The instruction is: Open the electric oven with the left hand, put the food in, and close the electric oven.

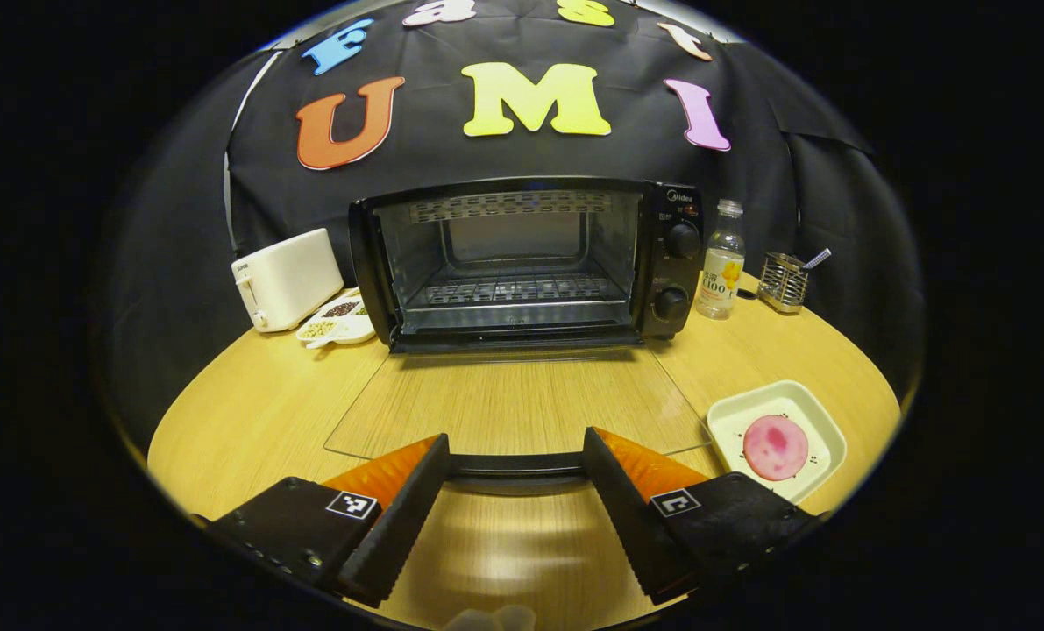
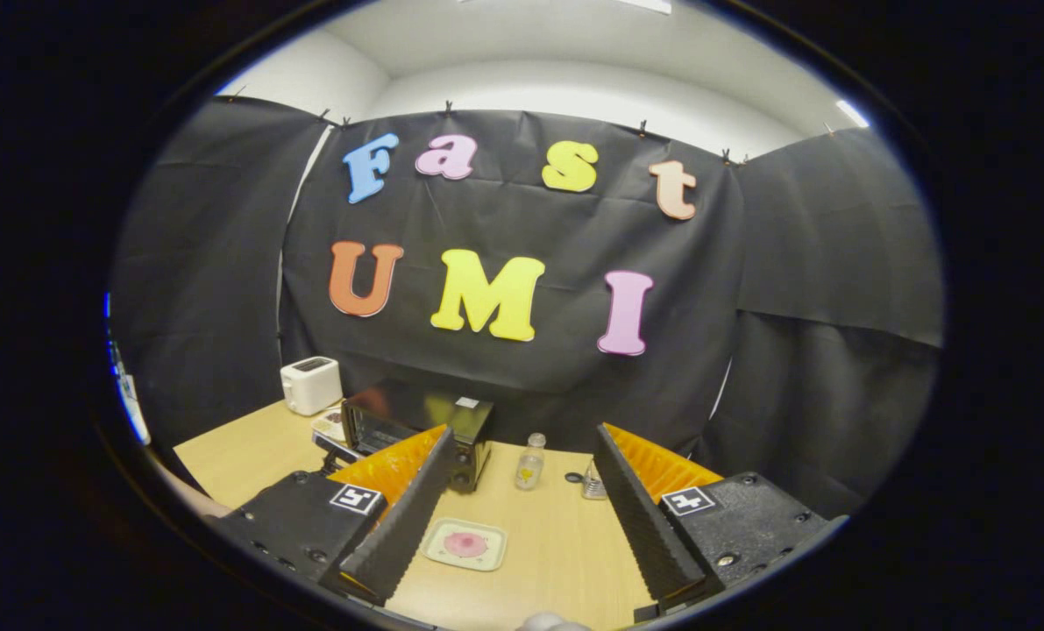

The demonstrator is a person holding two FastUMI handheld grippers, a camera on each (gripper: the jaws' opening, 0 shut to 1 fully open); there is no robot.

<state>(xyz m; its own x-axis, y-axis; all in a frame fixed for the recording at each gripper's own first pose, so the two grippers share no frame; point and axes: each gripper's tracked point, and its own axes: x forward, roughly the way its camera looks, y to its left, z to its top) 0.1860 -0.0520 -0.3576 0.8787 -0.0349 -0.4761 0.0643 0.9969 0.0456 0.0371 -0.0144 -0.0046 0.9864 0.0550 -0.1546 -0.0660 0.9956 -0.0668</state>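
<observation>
A: Wood-grain tabletop [image 1: 259, 412] carries it all, and the biggest thing on it is the electric oven [image 1: 522, 263] at the back, its glass door [image 1: 513, 399] folded flat down and the rack inside bare.

B: Where are the tools?

A: The left hand-held gripper [image 1: 514, 478] sits at the door's handle [image 1: 514, 463] with its fingers spread wide, released. The right hand-held gripper [image 2: 522, 508] hangs higher, also spread and carrying nothing.

B: And the food?

A: A pink round slice [image 1: 775, 447] lies in a white square dish [image 1: 815, 421] on the tabletop, to the right of the open door. I judge loading is next: lower the right tool over the dish, pinch the slice gently by its edge, keep it level, clear the door, and set it on the rack.

B: Anything legible?

A: A small brand mark sits on the oven's panel above the upper knob [image 1: 683, 239]; the bottle [image 1: 720, 259] has a yellow label, and the white toaster [image 1: 287, 279] bears tiny lettering. All of it is too small to make out reliably.
</observation>
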